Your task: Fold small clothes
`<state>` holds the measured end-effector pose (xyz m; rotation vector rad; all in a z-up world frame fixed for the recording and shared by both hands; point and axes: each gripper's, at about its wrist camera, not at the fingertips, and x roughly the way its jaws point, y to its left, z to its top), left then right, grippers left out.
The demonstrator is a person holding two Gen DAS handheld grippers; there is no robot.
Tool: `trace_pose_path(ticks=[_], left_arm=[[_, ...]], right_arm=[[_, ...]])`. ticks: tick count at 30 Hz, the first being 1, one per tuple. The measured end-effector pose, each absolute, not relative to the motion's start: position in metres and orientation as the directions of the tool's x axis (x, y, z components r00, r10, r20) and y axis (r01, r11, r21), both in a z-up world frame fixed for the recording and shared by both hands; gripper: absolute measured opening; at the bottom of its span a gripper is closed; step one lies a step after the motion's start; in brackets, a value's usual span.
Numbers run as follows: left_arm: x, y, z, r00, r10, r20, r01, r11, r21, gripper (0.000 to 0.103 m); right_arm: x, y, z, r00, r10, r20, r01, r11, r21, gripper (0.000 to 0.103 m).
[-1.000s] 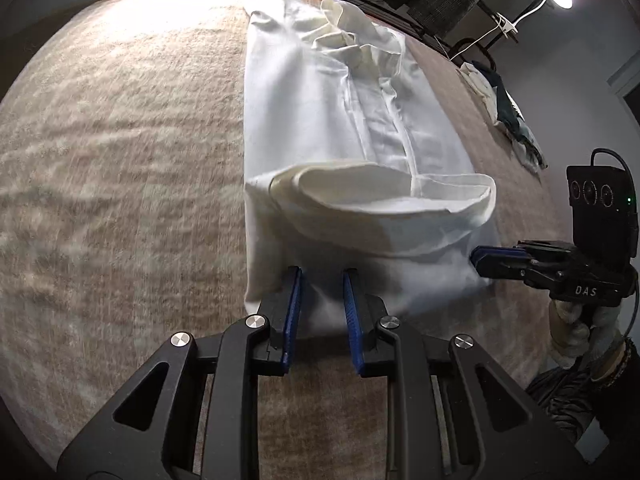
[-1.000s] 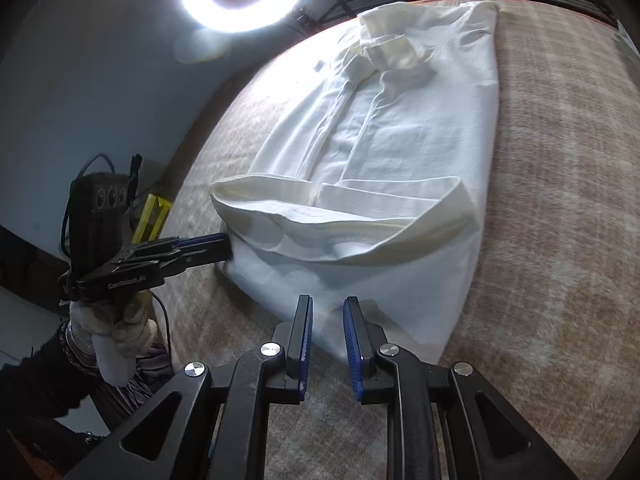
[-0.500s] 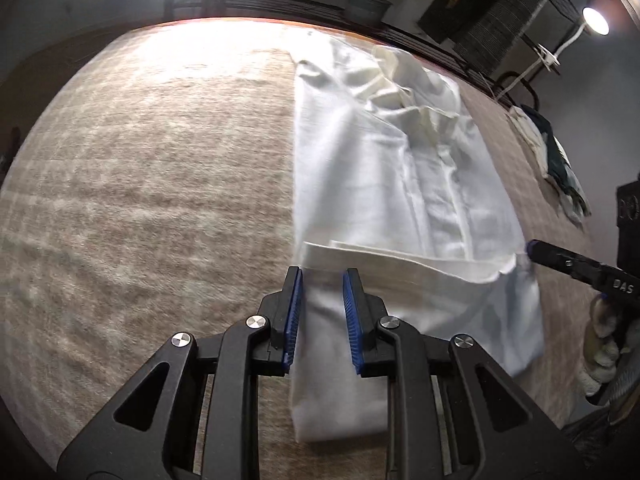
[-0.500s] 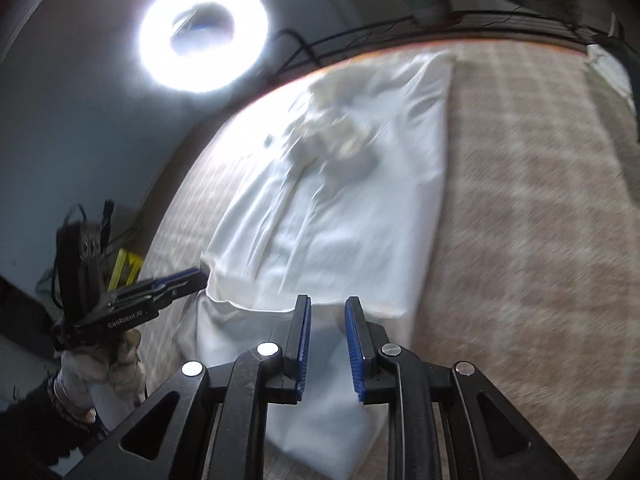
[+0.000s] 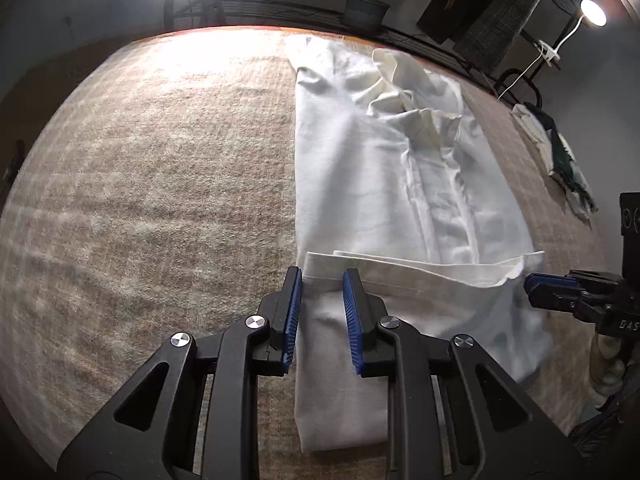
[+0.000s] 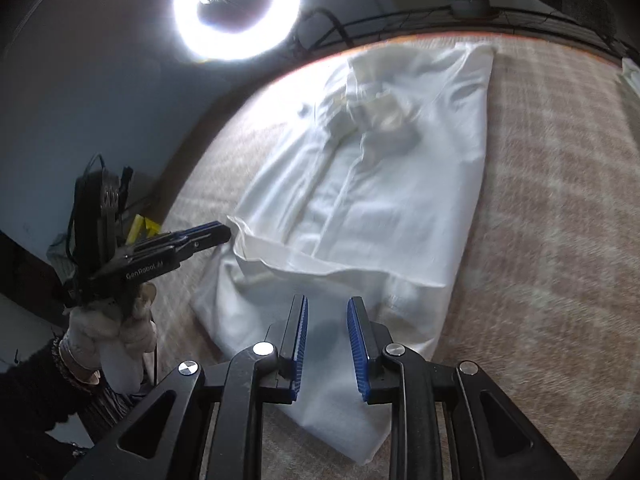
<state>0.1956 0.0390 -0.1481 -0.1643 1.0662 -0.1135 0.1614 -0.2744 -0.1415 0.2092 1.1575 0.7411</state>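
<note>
The white shirt [image 5: 384, 184] lay on the surface [image 5: 160, 184], its bottom folded up. Both tools, left [image 5: 319, 280] and right [image 6: 327, 308], were open and empty above it.

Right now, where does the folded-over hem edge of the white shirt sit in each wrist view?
Left wrist view: the folded-over hem edge runs across the middle, just beyond the left gripper.
Right wrist view: it crosses the lower centre, above the right gripper.
Shared landmark: the shirt's crumpled collar, at the far end.
</note>
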Motion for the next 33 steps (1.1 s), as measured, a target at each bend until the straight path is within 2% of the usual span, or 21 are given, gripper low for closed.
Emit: trace_pose_path(ticks=[3,6,8,10,14,17,21,27,33], left_arm=[[0.199,0.043,-0.151,0.501,-0.067,-0.863,-0.049,0.993,-0.105,0.02],[0.2,0.048,-0.15,0.5,-0.051,-0.864,-0.064,0.993,-0.095,0.02],[0.199,0.05,-0.148,0.509,-0.024,-0.86,-0.069,0.995,-0.069,0.02],[0.199,0.056,-0.143,0.515,-0.041,-0.856,-0.08,0.992,-0.096,0.02],[0.205,0.064,-0.13,0.542,-0.084,-0.836,-0.102,0.981,-0.164,0.02],[0.222,0.067,-0.125,0.534,-0.146,-0.833,-0.098,0.968,-0.233,0.02],[0.253,0.062,-0.121,0.531,-0.18,-0.828,-0.066,0.965,-0.253,0.02],[0.313,0.066,-0.131,0.514,-0.211,-0.832,-0.029,0.965,-0.262,0.02],[0.375,0.085,-0.145,0.504,-0.314,-0.804,-0.032,0.924,-0.381,0.02]], right_arm=[[0.171,-0.278,-0.147,0.251,0.574,-0.78,-0.371,0.801,0.47,0.023],[0.176,-0.285,-0.142,0.311,0.532,-0.787,-0.334,0.837,0.434,0.021],[0.177,-0.289,-0.136,0.337,0.518,-0.786,-0.333,0.847,0.415,0.026],[0.178,-0.295,-0.13,0.352,0.527,-0.773,-0.333,0.843,0.423,0.026],[0.187,-0.306,-0.123,0.395,0.52,-0.757,-0.317,0.851,0.419,0.039],[0.199,-0.316,-0.119,0.412,0.535,-0.738,-0.284,0.844,0.454,0.041],[0.221,-0.325,-0.117,0.431,0.545,-0.72,-0.245,0.838,0.487,0.046],[0.252,-0.335,-0.121,0.441,0.534,-0.721,-0.207,0.842,0.498,0.046],[0.289,-0.345,-0.132,0.426,0.569,-0.704,-0.206,0.818,0.537,0.046]])
